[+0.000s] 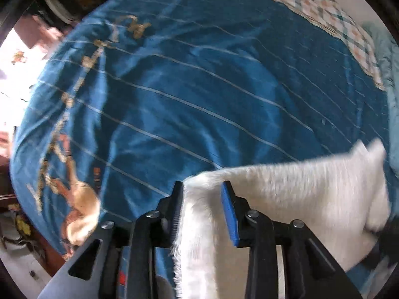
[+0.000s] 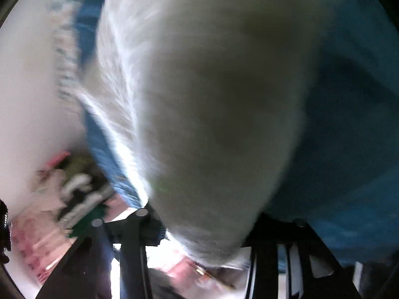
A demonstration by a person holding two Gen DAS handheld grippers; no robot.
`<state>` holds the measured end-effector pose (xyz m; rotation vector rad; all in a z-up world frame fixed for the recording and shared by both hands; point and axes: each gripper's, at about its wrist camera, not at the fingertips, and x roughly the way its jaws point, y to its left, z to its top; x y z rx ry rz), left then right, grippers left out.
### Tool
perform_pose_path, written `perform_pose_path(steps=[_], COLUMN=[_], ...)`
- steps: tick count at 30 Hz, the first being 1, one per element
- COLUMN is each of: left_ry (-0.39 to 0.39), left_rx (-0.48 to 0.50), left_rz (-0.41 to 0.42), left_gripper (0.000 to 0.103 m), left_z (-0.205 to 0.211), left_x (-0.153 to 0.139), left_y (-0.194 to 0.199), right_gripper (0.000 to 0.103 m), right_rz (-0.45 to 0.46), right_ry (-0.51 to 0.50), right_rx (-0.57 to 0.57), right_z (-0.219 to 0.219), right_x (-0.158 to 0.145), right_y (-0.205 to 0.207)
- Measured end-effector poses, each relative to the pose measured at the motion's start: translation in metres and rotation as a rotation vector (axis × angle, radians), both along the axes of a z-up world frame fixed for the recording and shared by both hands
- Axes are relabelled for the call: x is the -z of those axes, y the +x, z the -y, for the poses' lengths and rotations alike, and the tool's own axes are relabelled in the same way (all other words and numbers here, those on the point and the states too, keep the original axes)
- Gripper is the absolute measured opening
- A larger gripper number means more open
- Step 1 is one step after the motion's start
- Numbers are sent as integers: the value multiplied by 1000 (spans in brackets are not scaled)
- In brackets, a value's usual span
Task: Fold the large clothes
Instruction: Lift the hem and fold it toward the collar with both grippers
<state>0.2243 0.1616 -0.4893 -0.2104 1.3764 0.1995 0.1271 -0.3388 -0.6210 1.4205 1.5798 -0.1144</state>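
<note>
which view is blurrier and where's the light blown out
Right wrist view is far blurrier: the white fluffy garment fills the lens, smeared and shadowed in its middle, with glare beneath it. Left wrist view is sharper on the blue bedspread, with mild motion streaks, fisheye bending, and a blown-out patch at its left edge.

No readable text; orange lettering on blue bedspread (image 1: 199, 87) near cartoon print too blurred to read.
</note>
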Motion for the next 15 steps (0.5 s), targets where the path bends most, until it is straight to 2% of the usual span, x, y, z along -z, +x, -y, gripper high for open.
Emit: perform_pose_path(steps=[1,2,3,6,8,9,11,13,15], left_ry=[10,17,23,-5,-33,-28,15,52,51], left_rx=[-22,-41,-74,-155,-188,-190,-175,-144,-115], left_rz=[4,2,0,11,26,38,80,101,104], left_gripper=[67,81,91,91,91,91,91,91,91], left_z=[0,0,-3,-6,3,11,33,53,71], left_x=[2,3,6,5,1,-2,-8,-9,-7], left_y=[-4,-9,-13,-34,-44,-49,-55,-53,-50], right_gripper=[56,67,71,72,72,72,72,72,72], right_rz=[-46,-78,-95,-94,-77,-60,17,122,240], right_ry=[-15,-35,-52,-131,-207,-282,-358,-419,-445], right_rx=[-42,-88,-122,-242,-315,-367,-436,-550,-643], right_z=[-1,-1,1,9,13,16,18,7,-7], right_x=[11,19,21,2,-24,-43,-65,-84,-91], right_y=[-7,-10,-9,1,9,15,23,61,108])
